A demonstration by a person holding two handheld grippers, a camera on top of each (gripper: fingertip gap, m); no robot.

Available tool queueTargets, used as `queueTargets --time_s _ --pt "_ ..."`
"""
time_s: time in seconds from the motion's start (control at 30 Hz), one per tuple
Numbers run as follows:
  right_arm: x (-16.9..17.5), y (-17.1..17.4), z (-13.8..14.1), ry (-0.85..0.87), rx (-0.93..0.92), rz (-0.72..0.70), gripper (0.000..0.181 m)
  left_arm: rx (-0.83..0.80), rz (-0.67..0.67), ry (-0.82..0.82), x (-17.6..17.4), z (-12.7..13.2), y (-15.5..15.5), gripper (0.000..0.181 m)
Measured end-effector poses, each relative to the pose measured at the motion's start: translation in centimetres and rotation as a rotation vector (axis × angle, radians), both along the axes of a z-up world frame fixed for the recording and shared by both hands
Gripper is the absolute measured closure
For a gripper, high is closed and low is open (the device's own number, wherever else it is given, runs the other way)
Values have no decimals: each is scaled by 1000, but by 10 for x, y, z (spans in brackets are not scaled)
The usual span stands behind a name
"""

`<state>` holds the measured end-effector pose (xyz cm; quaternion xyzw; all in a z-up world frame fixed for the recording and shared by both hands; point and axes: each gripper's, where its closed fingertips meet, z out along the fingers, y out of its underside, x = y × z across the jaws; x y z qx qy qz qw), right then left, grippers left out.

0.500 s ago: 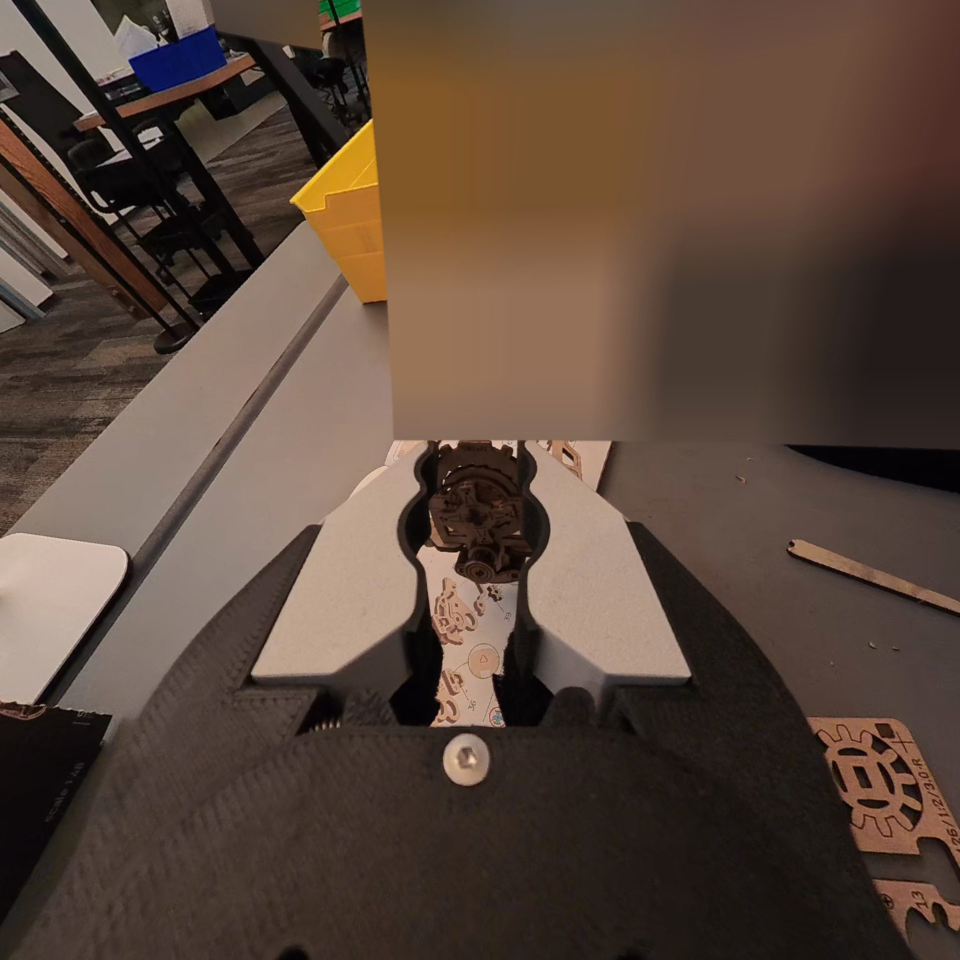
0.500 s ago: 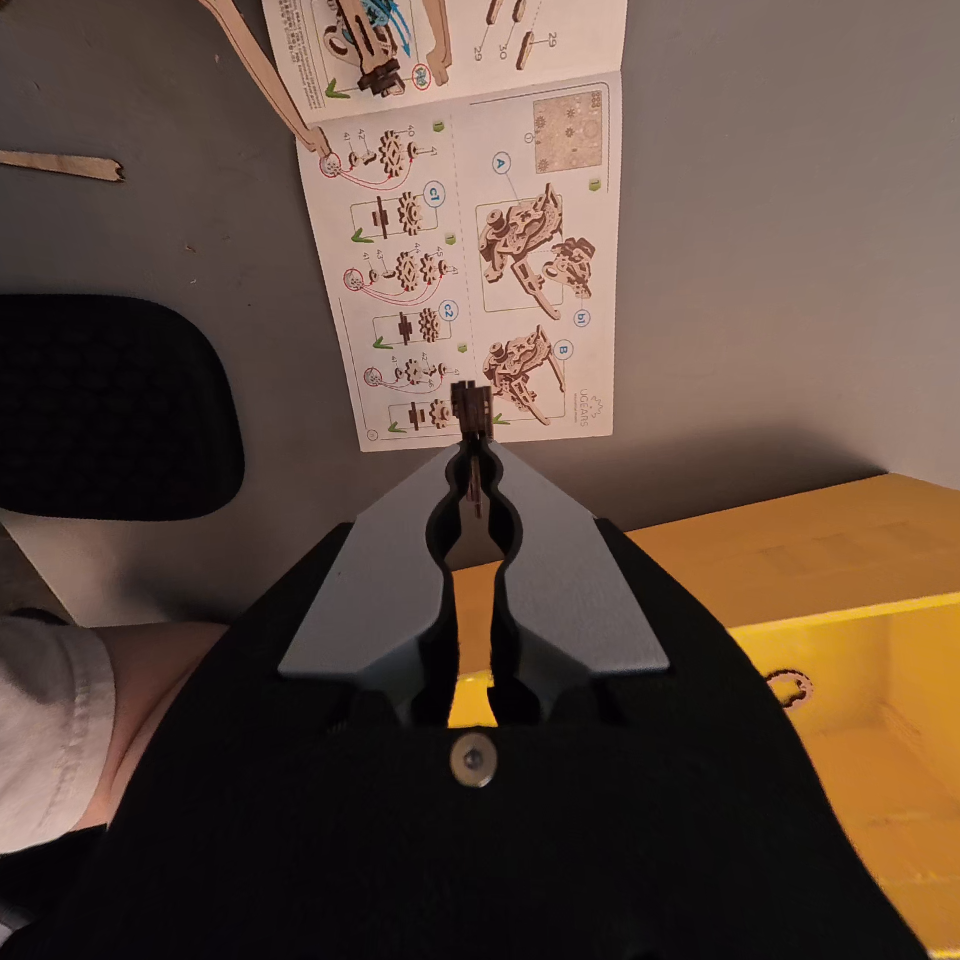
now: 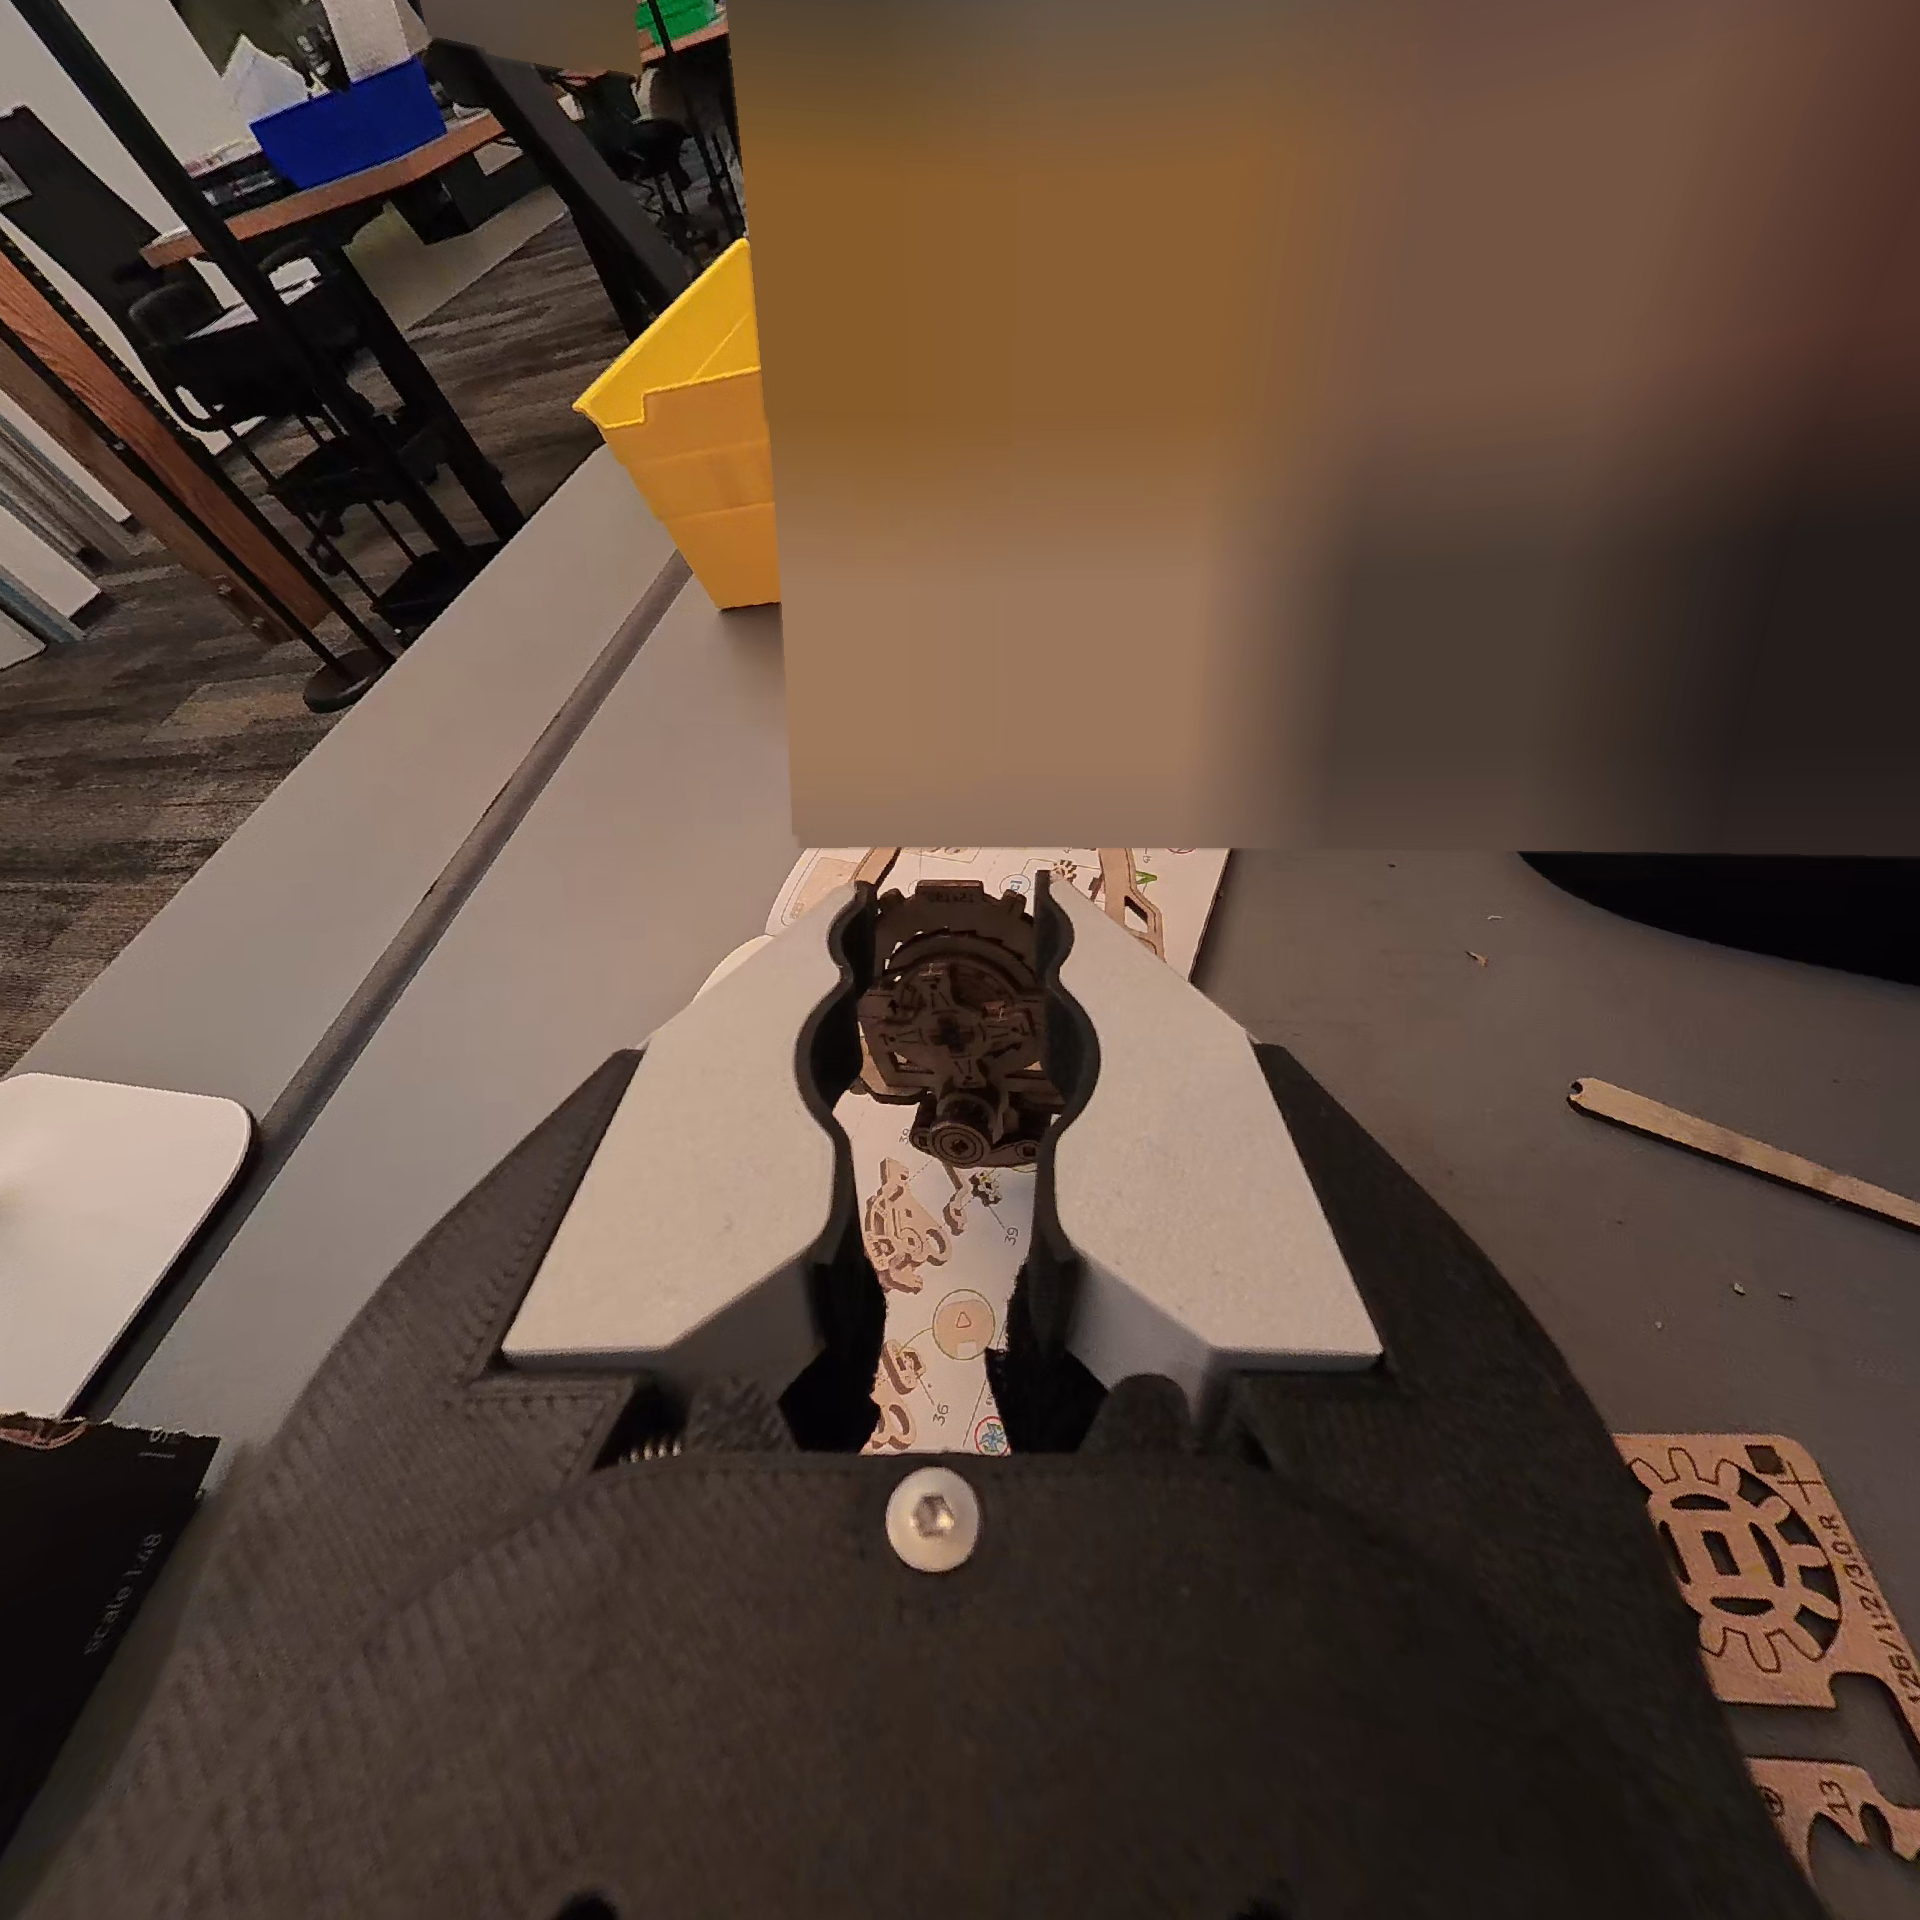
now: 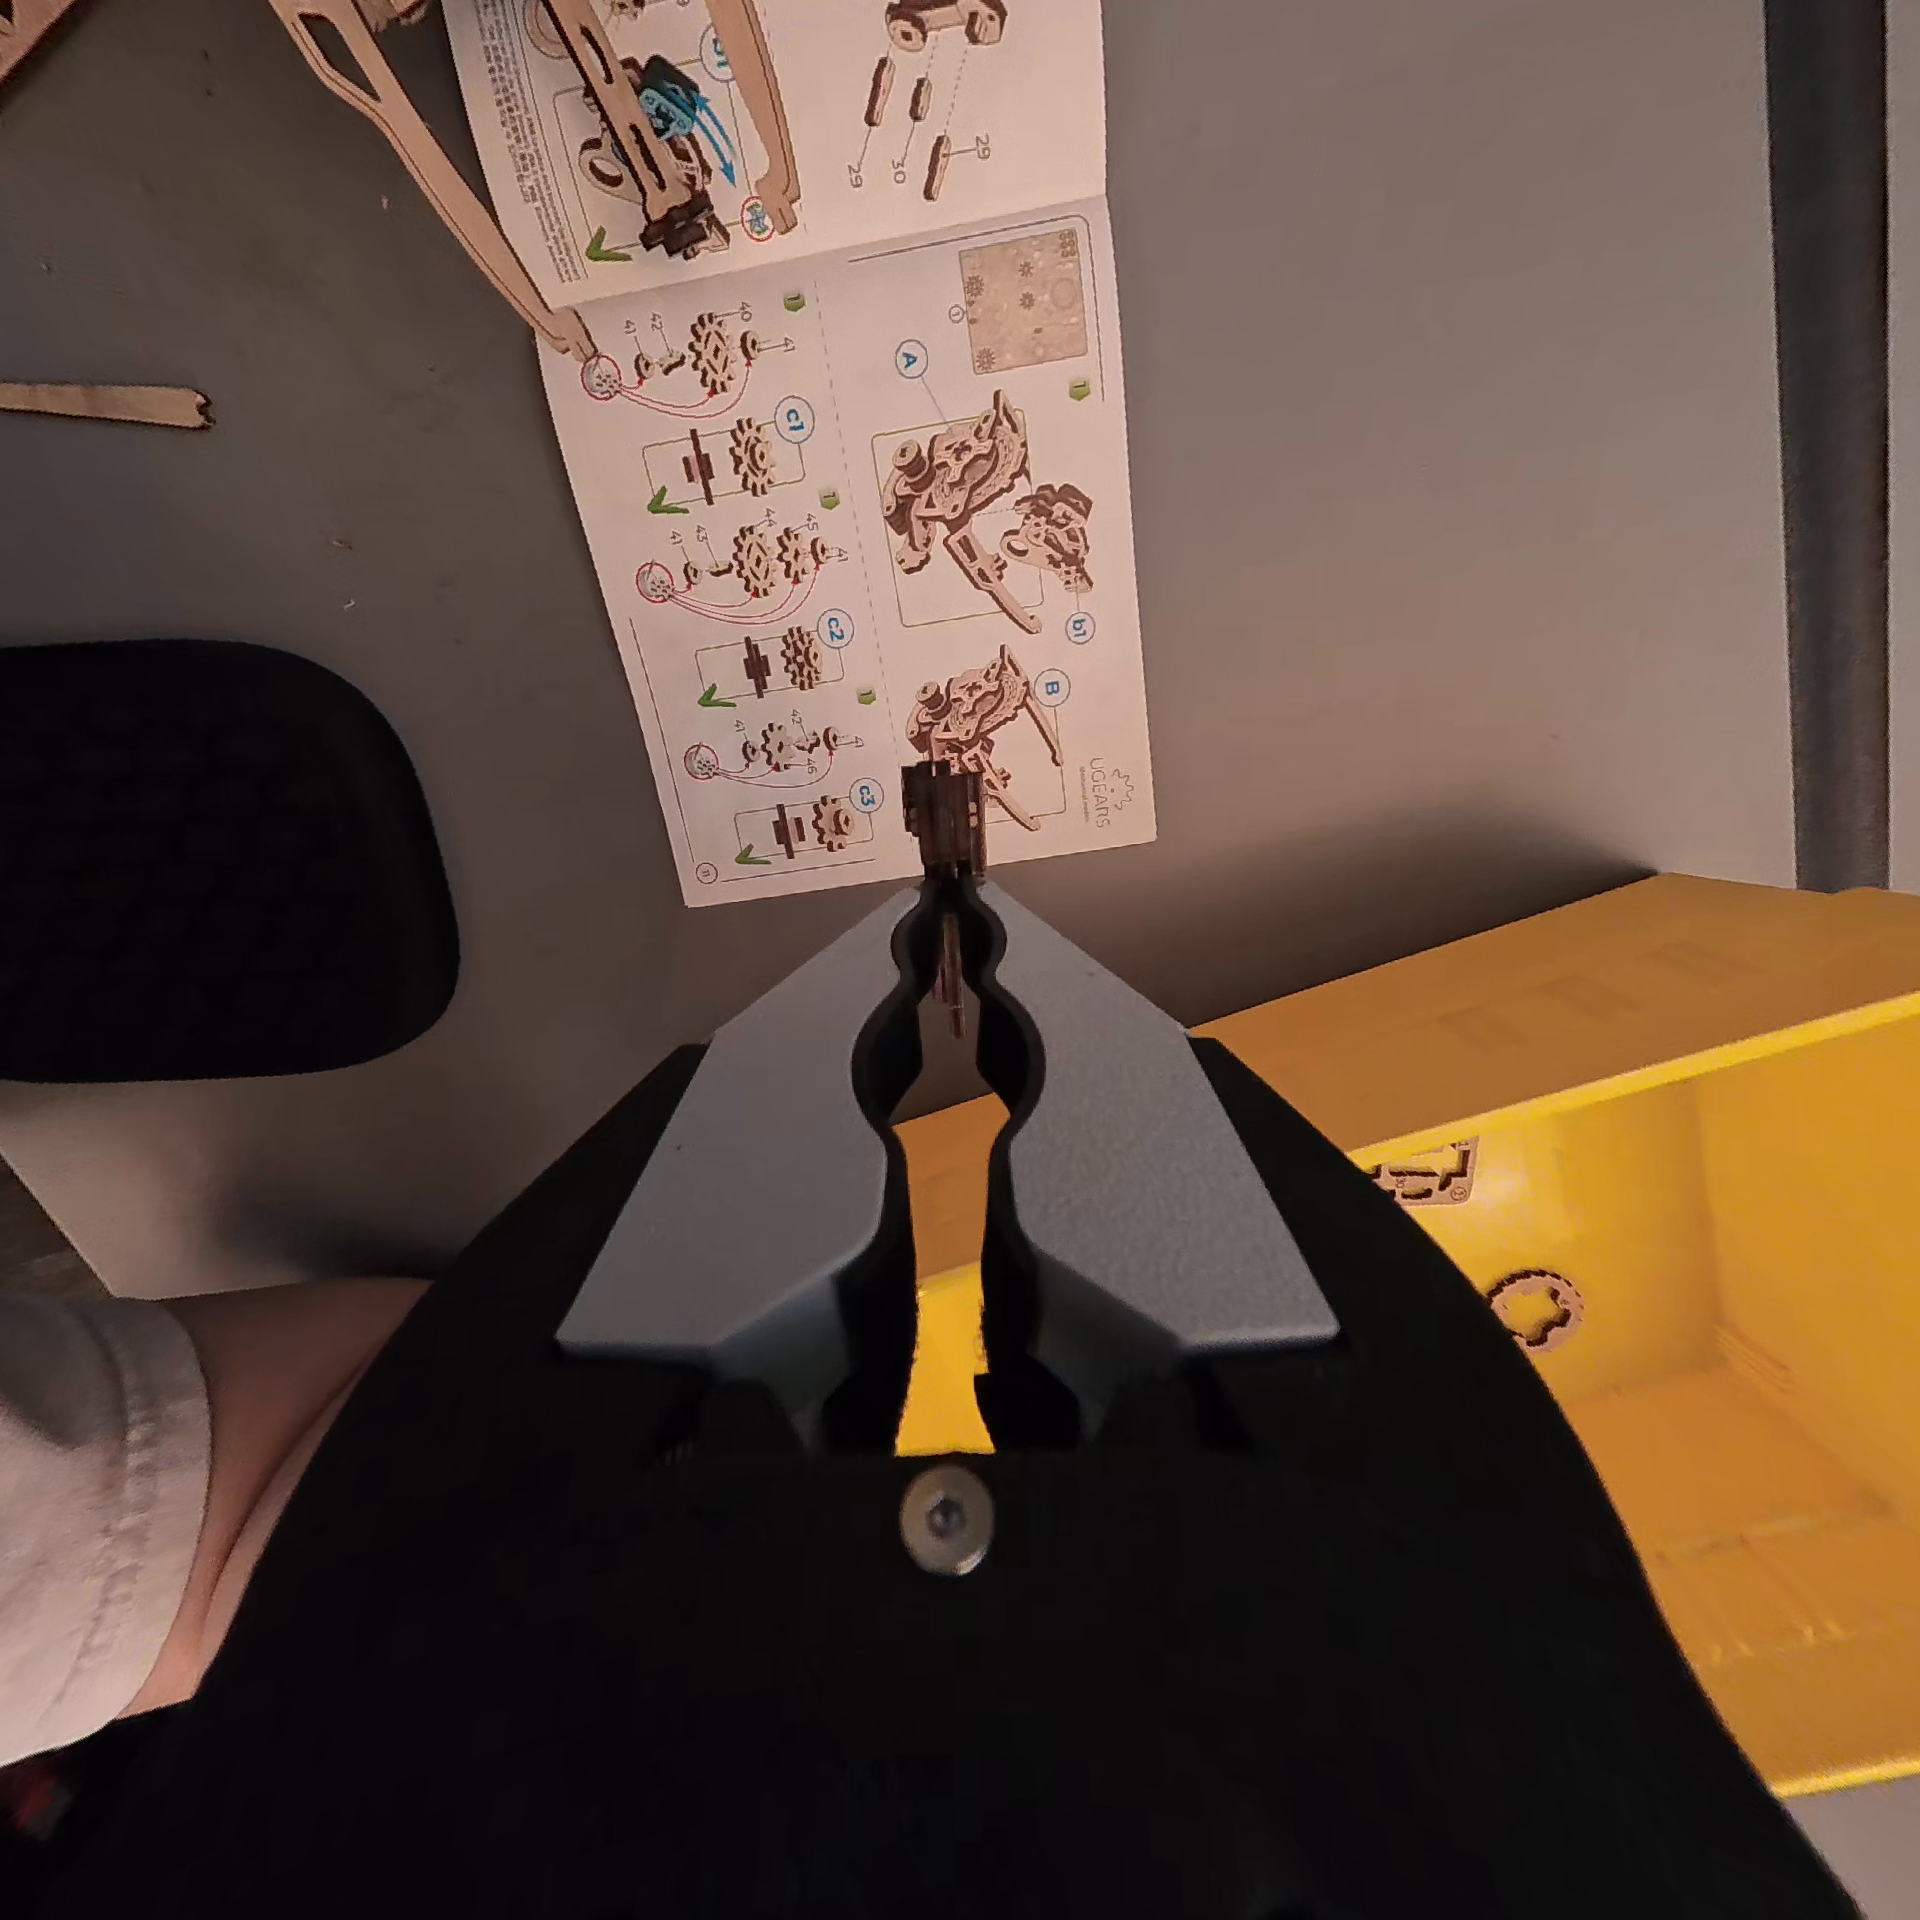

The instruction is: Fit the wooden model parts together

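My left gripper (image 3: 948, 904) is shut on a dark wooden gear assembly (image 3: 951, 1029), held above the instruction sheet (image 3: 951, 1299) on the grey table. My right gripper (image 4: 948, 888) is shut on a small flat wooden part (image 4: 942, 816) that sticks out past its tips, held above the instruction sheet (image 4: 831, 499). A long pale wooden frame piece (image 4: 416, 166) lies across the sheet's far left corner. The other gripper's black body (image 4: 197, 862) shows at the left of the right wrist view.
A yellow bin (image 4: 1621, 1351) with loose wooden cut-outs (image 4: 1536, 1309) sits below my right gripper; it also shows in the left wrist view (image 3: 696, 436). Laser-cut wooden sheets (image 3: 1766, 1590) and a thin strip (image 3: 1745, 1153) lie right of my left gripper. A white pad (image 3: 94, 1184) lies left. A person's arm (image 4: 208, 1455) shows. My hands' fingertips stand some 15 centimetres from each other.
The right wrist view has shifted slightly, with more of the yellow bin's inside showing. Both grippers keep their hold; the left has barely moved.
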<state>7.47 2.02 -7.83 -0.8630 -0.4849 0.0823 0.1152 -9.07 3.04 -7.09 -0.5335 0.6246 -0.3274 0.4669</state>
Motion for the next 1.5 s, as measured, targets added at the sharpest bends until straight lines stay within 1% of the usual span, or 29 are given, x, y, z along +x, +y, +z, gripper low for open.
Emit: queueTargets --time_s 1.07,1.3,1.5 --pt "-6 -4 -10 -9 -46 43 179 8 -32 0 1 0 -6 153" --pt "-11 -5 -11 -9 -51 60 179 20 -81 -33 1 5 -14 153" --pt "-14 -6 -10 -2 -50 70 180 55 -138 -92 -1 16 -25 153"
